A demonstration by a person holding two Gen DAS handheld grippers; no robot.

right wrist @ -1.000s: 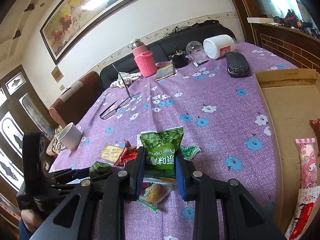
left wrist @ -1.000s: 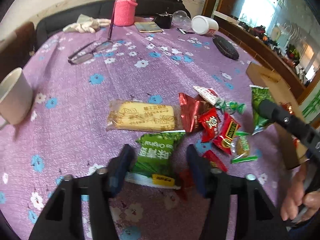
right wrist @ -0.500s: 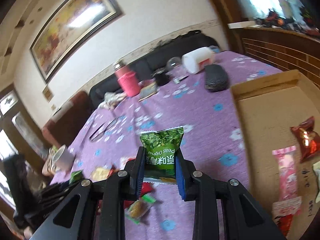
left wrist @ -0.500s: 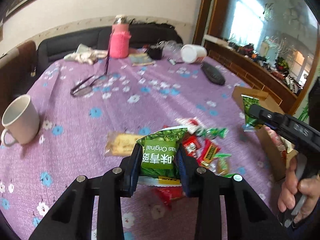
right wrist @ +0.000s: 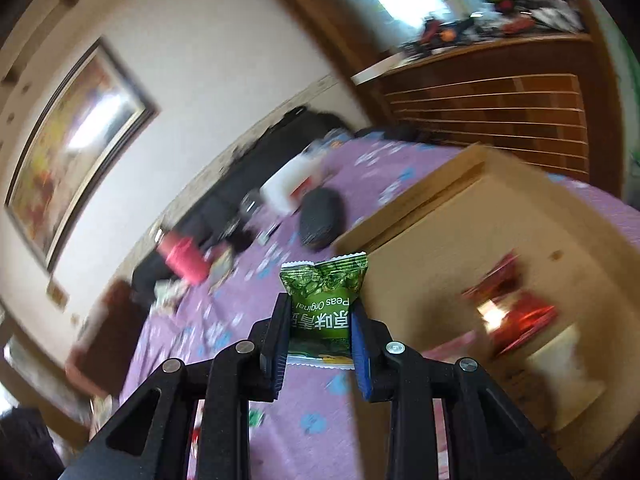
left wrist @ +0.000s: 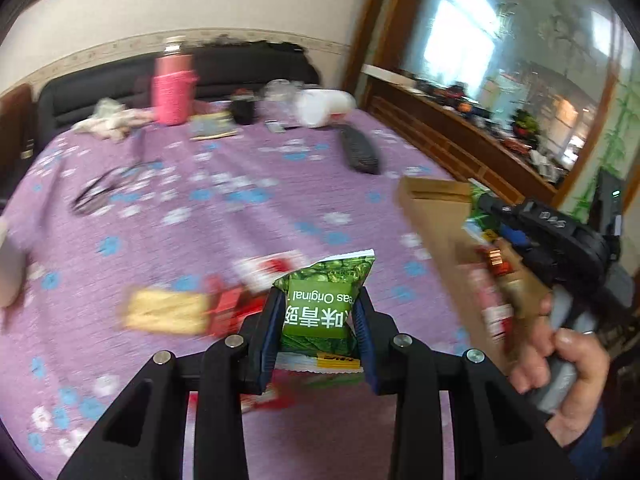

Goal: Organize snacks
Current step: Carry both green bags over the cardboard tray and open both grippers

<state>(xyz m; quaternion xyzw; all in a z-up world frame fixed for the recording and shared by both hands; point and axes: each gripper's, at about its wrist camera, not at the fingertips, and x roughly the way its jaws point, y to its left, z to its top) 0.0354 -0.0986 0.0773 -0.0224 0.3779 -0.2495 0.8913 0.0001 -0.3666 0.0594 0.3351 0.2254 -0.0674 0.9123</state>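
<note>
My left gripper (left wrist: 318, 312) is shut on a green pea snack packet (left wrist: 320, 300), held above the purple flowered tablecloth. Under and left of it lie a yellow biscuit pack (left wrist: 168, 312) and blurred red wrappers (left wrist: 228, 308). My right gripper (right wrist: 320, 316) is shut on a second green pea packet (right wrist: 322, 300) and is tilted, near the left edge of the cardboard box (right wrist: 480, 248). Red snacks (right wrist: 516, 312) lie inside that box. In the left wrist view the right gripper (left wrist: 540, 232) shows over the box (left wrist: 440, 216), with a hand (left wrist: 560, 352) on its handle.
Far on the table stand a pink bottle (left wrist: 174, 88), a white jar on its side (left wrist: 324, 106), a black case (left wrist: 358, 152) and spectacles (left wrist: 108, 188). A wooden sideboard (right wrist: 500, 112) runs behind the box. A dark sofa lines the far wall.
The left gripper closed on the green packet and lifted it off the pile. The right gripper carried its packet rightwards to the box and rolled, tilting the view.
</note>
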